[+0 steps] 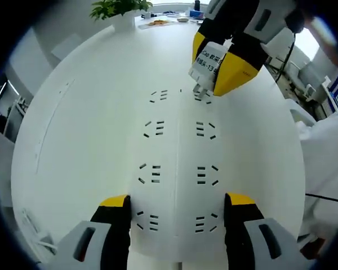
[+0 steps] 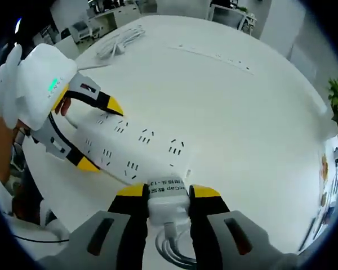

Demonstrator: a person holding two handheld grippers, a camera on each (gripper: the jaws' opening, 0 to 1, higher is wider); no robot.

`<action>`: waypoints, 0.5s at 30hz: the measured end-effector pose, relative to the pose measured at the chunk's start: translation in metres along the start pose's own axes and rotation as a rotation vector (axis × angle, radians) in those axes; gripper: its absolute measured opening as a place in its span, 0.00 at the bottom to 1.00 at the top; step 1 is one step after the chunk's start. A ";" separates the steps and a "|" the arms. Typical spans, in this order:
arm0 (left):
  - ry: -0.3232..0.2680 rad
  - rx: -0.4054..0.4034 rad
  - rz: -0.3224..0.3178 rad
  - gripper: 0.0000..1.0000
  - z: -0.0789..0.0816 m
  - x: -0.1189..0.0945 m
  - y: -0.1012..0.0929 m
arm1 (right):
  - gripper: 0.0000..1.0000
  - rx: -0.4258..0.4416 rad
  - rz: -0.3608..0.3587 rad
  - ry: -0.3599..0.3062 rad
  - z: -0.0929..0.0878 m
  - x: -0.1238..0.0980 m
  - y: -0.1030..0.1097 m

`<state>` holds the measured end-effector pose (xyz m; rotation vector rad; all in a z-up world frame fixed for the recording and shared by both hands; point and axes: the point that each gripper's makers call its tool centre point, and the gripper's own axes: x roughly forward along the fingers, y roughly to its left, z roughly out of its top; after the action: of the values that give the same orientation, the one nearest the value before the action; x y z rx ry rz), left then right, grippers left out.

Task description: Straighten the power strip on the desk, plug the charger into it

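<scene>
In the left gripper view, the left gripper (image 1: 177, 211) has its yellow-tipped jaws pinched on the near end of the long white plastic power strip (image 1: 177, 146) lying on the white desk (image 1: 73, 129), while the right gripper (image 1: 217, 76) holds the white block-shaped charger (image 1: 205, 67) with its prongs at a far socket. In the right gripper view, the right gripper (image 2: 168, 194) is clamped on the charger (image 2: 168, 197) at the strip's (image 2: 129, 146) near end, and the left gripper (image 2: 98, 135) clasps the far end.

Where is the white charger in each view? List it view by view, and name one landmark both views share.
Left gripper view: the charger sits upper right, held by the right gripper over the far sockets.
Right gripper view: the charger sits bottom centre, between that view's own jaws.
Shared landmark: the power strip.
</scene>
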<state>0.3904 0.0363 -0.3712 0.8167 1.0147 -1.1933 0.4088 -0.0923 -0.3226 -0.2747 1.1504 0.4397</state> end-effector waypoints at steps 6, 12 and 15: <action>-0.023 -0.005 0.003 0.67 0.000 0.000 0.001 | 0.27 0.088 0.028 0.006 0.001 0.002 -0.005; -0.019 -0.006 0.004 0.67 0.000 0.001 0.000 | 0.27 0.102 0.014 0.004 -0.010 0.000 0.005; -0.015 -0.010 0.006 0.67 -0.001 0.001 -0.001 | 0.27 0.198 0.079 0.003 -0.019 -0.001 0.009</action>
<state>0.3894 0.0368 -0.3721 0.8016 1.0052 -1.1869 0.3884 -0.0930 -0.3288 -0.0577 1.2011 0.3916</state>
